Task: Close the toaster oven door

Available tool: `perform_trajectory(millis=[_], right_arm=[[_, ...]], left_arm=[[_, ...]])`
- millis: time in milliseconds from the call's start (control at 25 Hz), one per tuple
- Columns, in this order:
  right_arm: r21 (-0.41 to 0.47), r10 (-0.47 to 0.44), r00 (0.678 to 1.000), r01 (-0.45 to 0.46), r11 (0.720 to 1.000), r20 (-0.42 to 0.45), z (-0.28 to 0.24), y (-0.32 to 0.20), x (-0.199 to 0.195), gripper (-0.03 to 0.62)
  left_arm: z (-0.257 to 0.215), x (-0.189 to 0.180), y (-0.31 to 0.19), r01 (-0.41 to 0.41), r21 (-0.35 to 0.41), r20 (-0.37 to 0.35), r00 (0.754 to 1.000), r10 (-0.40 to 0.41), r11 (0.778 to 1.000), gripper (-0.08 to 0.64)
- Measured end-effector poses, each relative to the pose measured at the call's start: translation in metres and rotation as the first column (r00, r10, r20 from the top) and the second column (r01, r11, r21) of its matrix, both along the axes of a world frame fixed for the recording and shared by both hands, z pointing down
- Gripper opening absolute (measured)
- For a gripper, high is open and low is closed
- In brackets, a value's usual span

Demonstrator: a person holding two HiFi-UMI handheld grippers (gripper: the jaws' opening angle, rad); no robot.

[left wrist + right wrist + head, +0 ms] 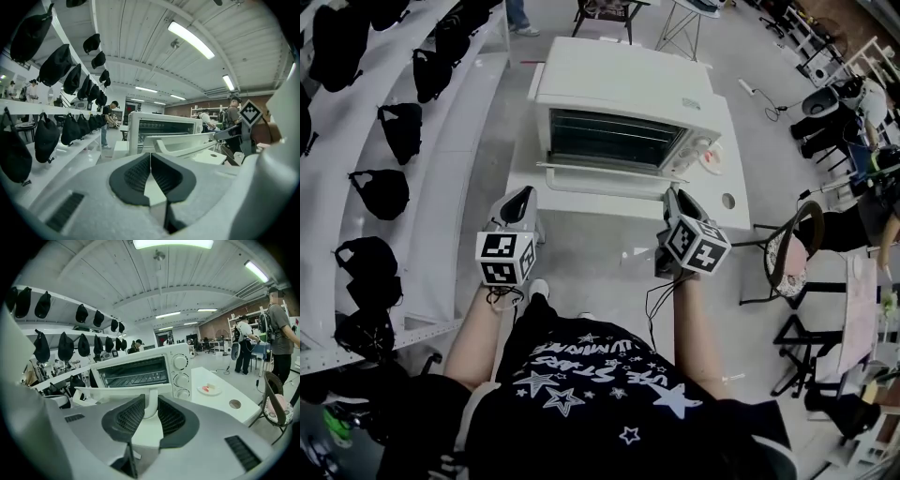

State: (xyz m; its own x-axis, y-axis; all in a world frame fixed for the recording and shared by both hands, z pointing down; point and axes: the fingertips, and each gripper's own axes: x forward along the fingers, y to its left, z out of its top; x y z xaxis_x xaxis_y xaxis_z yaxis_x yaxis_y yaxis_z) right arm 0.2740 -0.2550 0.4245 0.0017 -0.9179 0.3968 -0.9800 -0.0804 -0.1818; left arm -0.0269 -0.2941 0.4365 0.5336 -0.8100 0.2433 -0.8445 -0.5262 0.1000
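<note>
Right gripper (150,399) jaws part-open, apparently gripping door handle (113,391) (white), left gripper (150,157) jaws shut, empty

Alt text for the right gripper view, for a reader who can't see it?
The right gripper is shut on the handle of the open door of a white toaster oven, its racks and three knobs straight ahead. The oven stands on a white table beside a small plate; dark caps hang in rows at left.

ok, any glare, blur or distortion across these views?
Head view: even light, sharp, bowed at edges, oven clear. Left gripper view: heavy fisheye, dark corners, lamp blown out. Right gripper view: same fisheye, lamp glaring at top, oven sharp.
</note>
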Motion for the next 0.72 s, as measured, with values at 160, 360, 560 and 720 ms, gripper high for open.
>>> perform_trajectory(millis=[160,360,560,720], right_arm=[[0.008,0.008,1.0,-0.008,1.0,0.005,-0.009,-0.01,0.002,0.091],[0.012,0.016,1.0,-0.016,1.0,0.008,-0.02,-0.024,0.007,0.091],[0.025,0.033,0.999,-0.033,0.999,0.001,-0.03,-0.037,0.009,0.089],[0.021,0.037,0.999,-0.037,0.999,0.01,-0.035,-0.047,0.01,0.089]], left_arm=[[-0.005,0.003,-0.015,-0.02,0.011,-0.006,1.0,0.02,1.0,0.023],[-0.01,0.007,-0.032,-0.039,0.016,-0.02,0.999,0.039,0.999,0.023],[-0.017,0.008,-0.048,-0.05,0.034,-0.03,0.998,0.051,0.998,0.023],[-0.021,0.009,-0.06,-0.06,0.042,-0.036,0.997,0.062,0.997,0.023]])
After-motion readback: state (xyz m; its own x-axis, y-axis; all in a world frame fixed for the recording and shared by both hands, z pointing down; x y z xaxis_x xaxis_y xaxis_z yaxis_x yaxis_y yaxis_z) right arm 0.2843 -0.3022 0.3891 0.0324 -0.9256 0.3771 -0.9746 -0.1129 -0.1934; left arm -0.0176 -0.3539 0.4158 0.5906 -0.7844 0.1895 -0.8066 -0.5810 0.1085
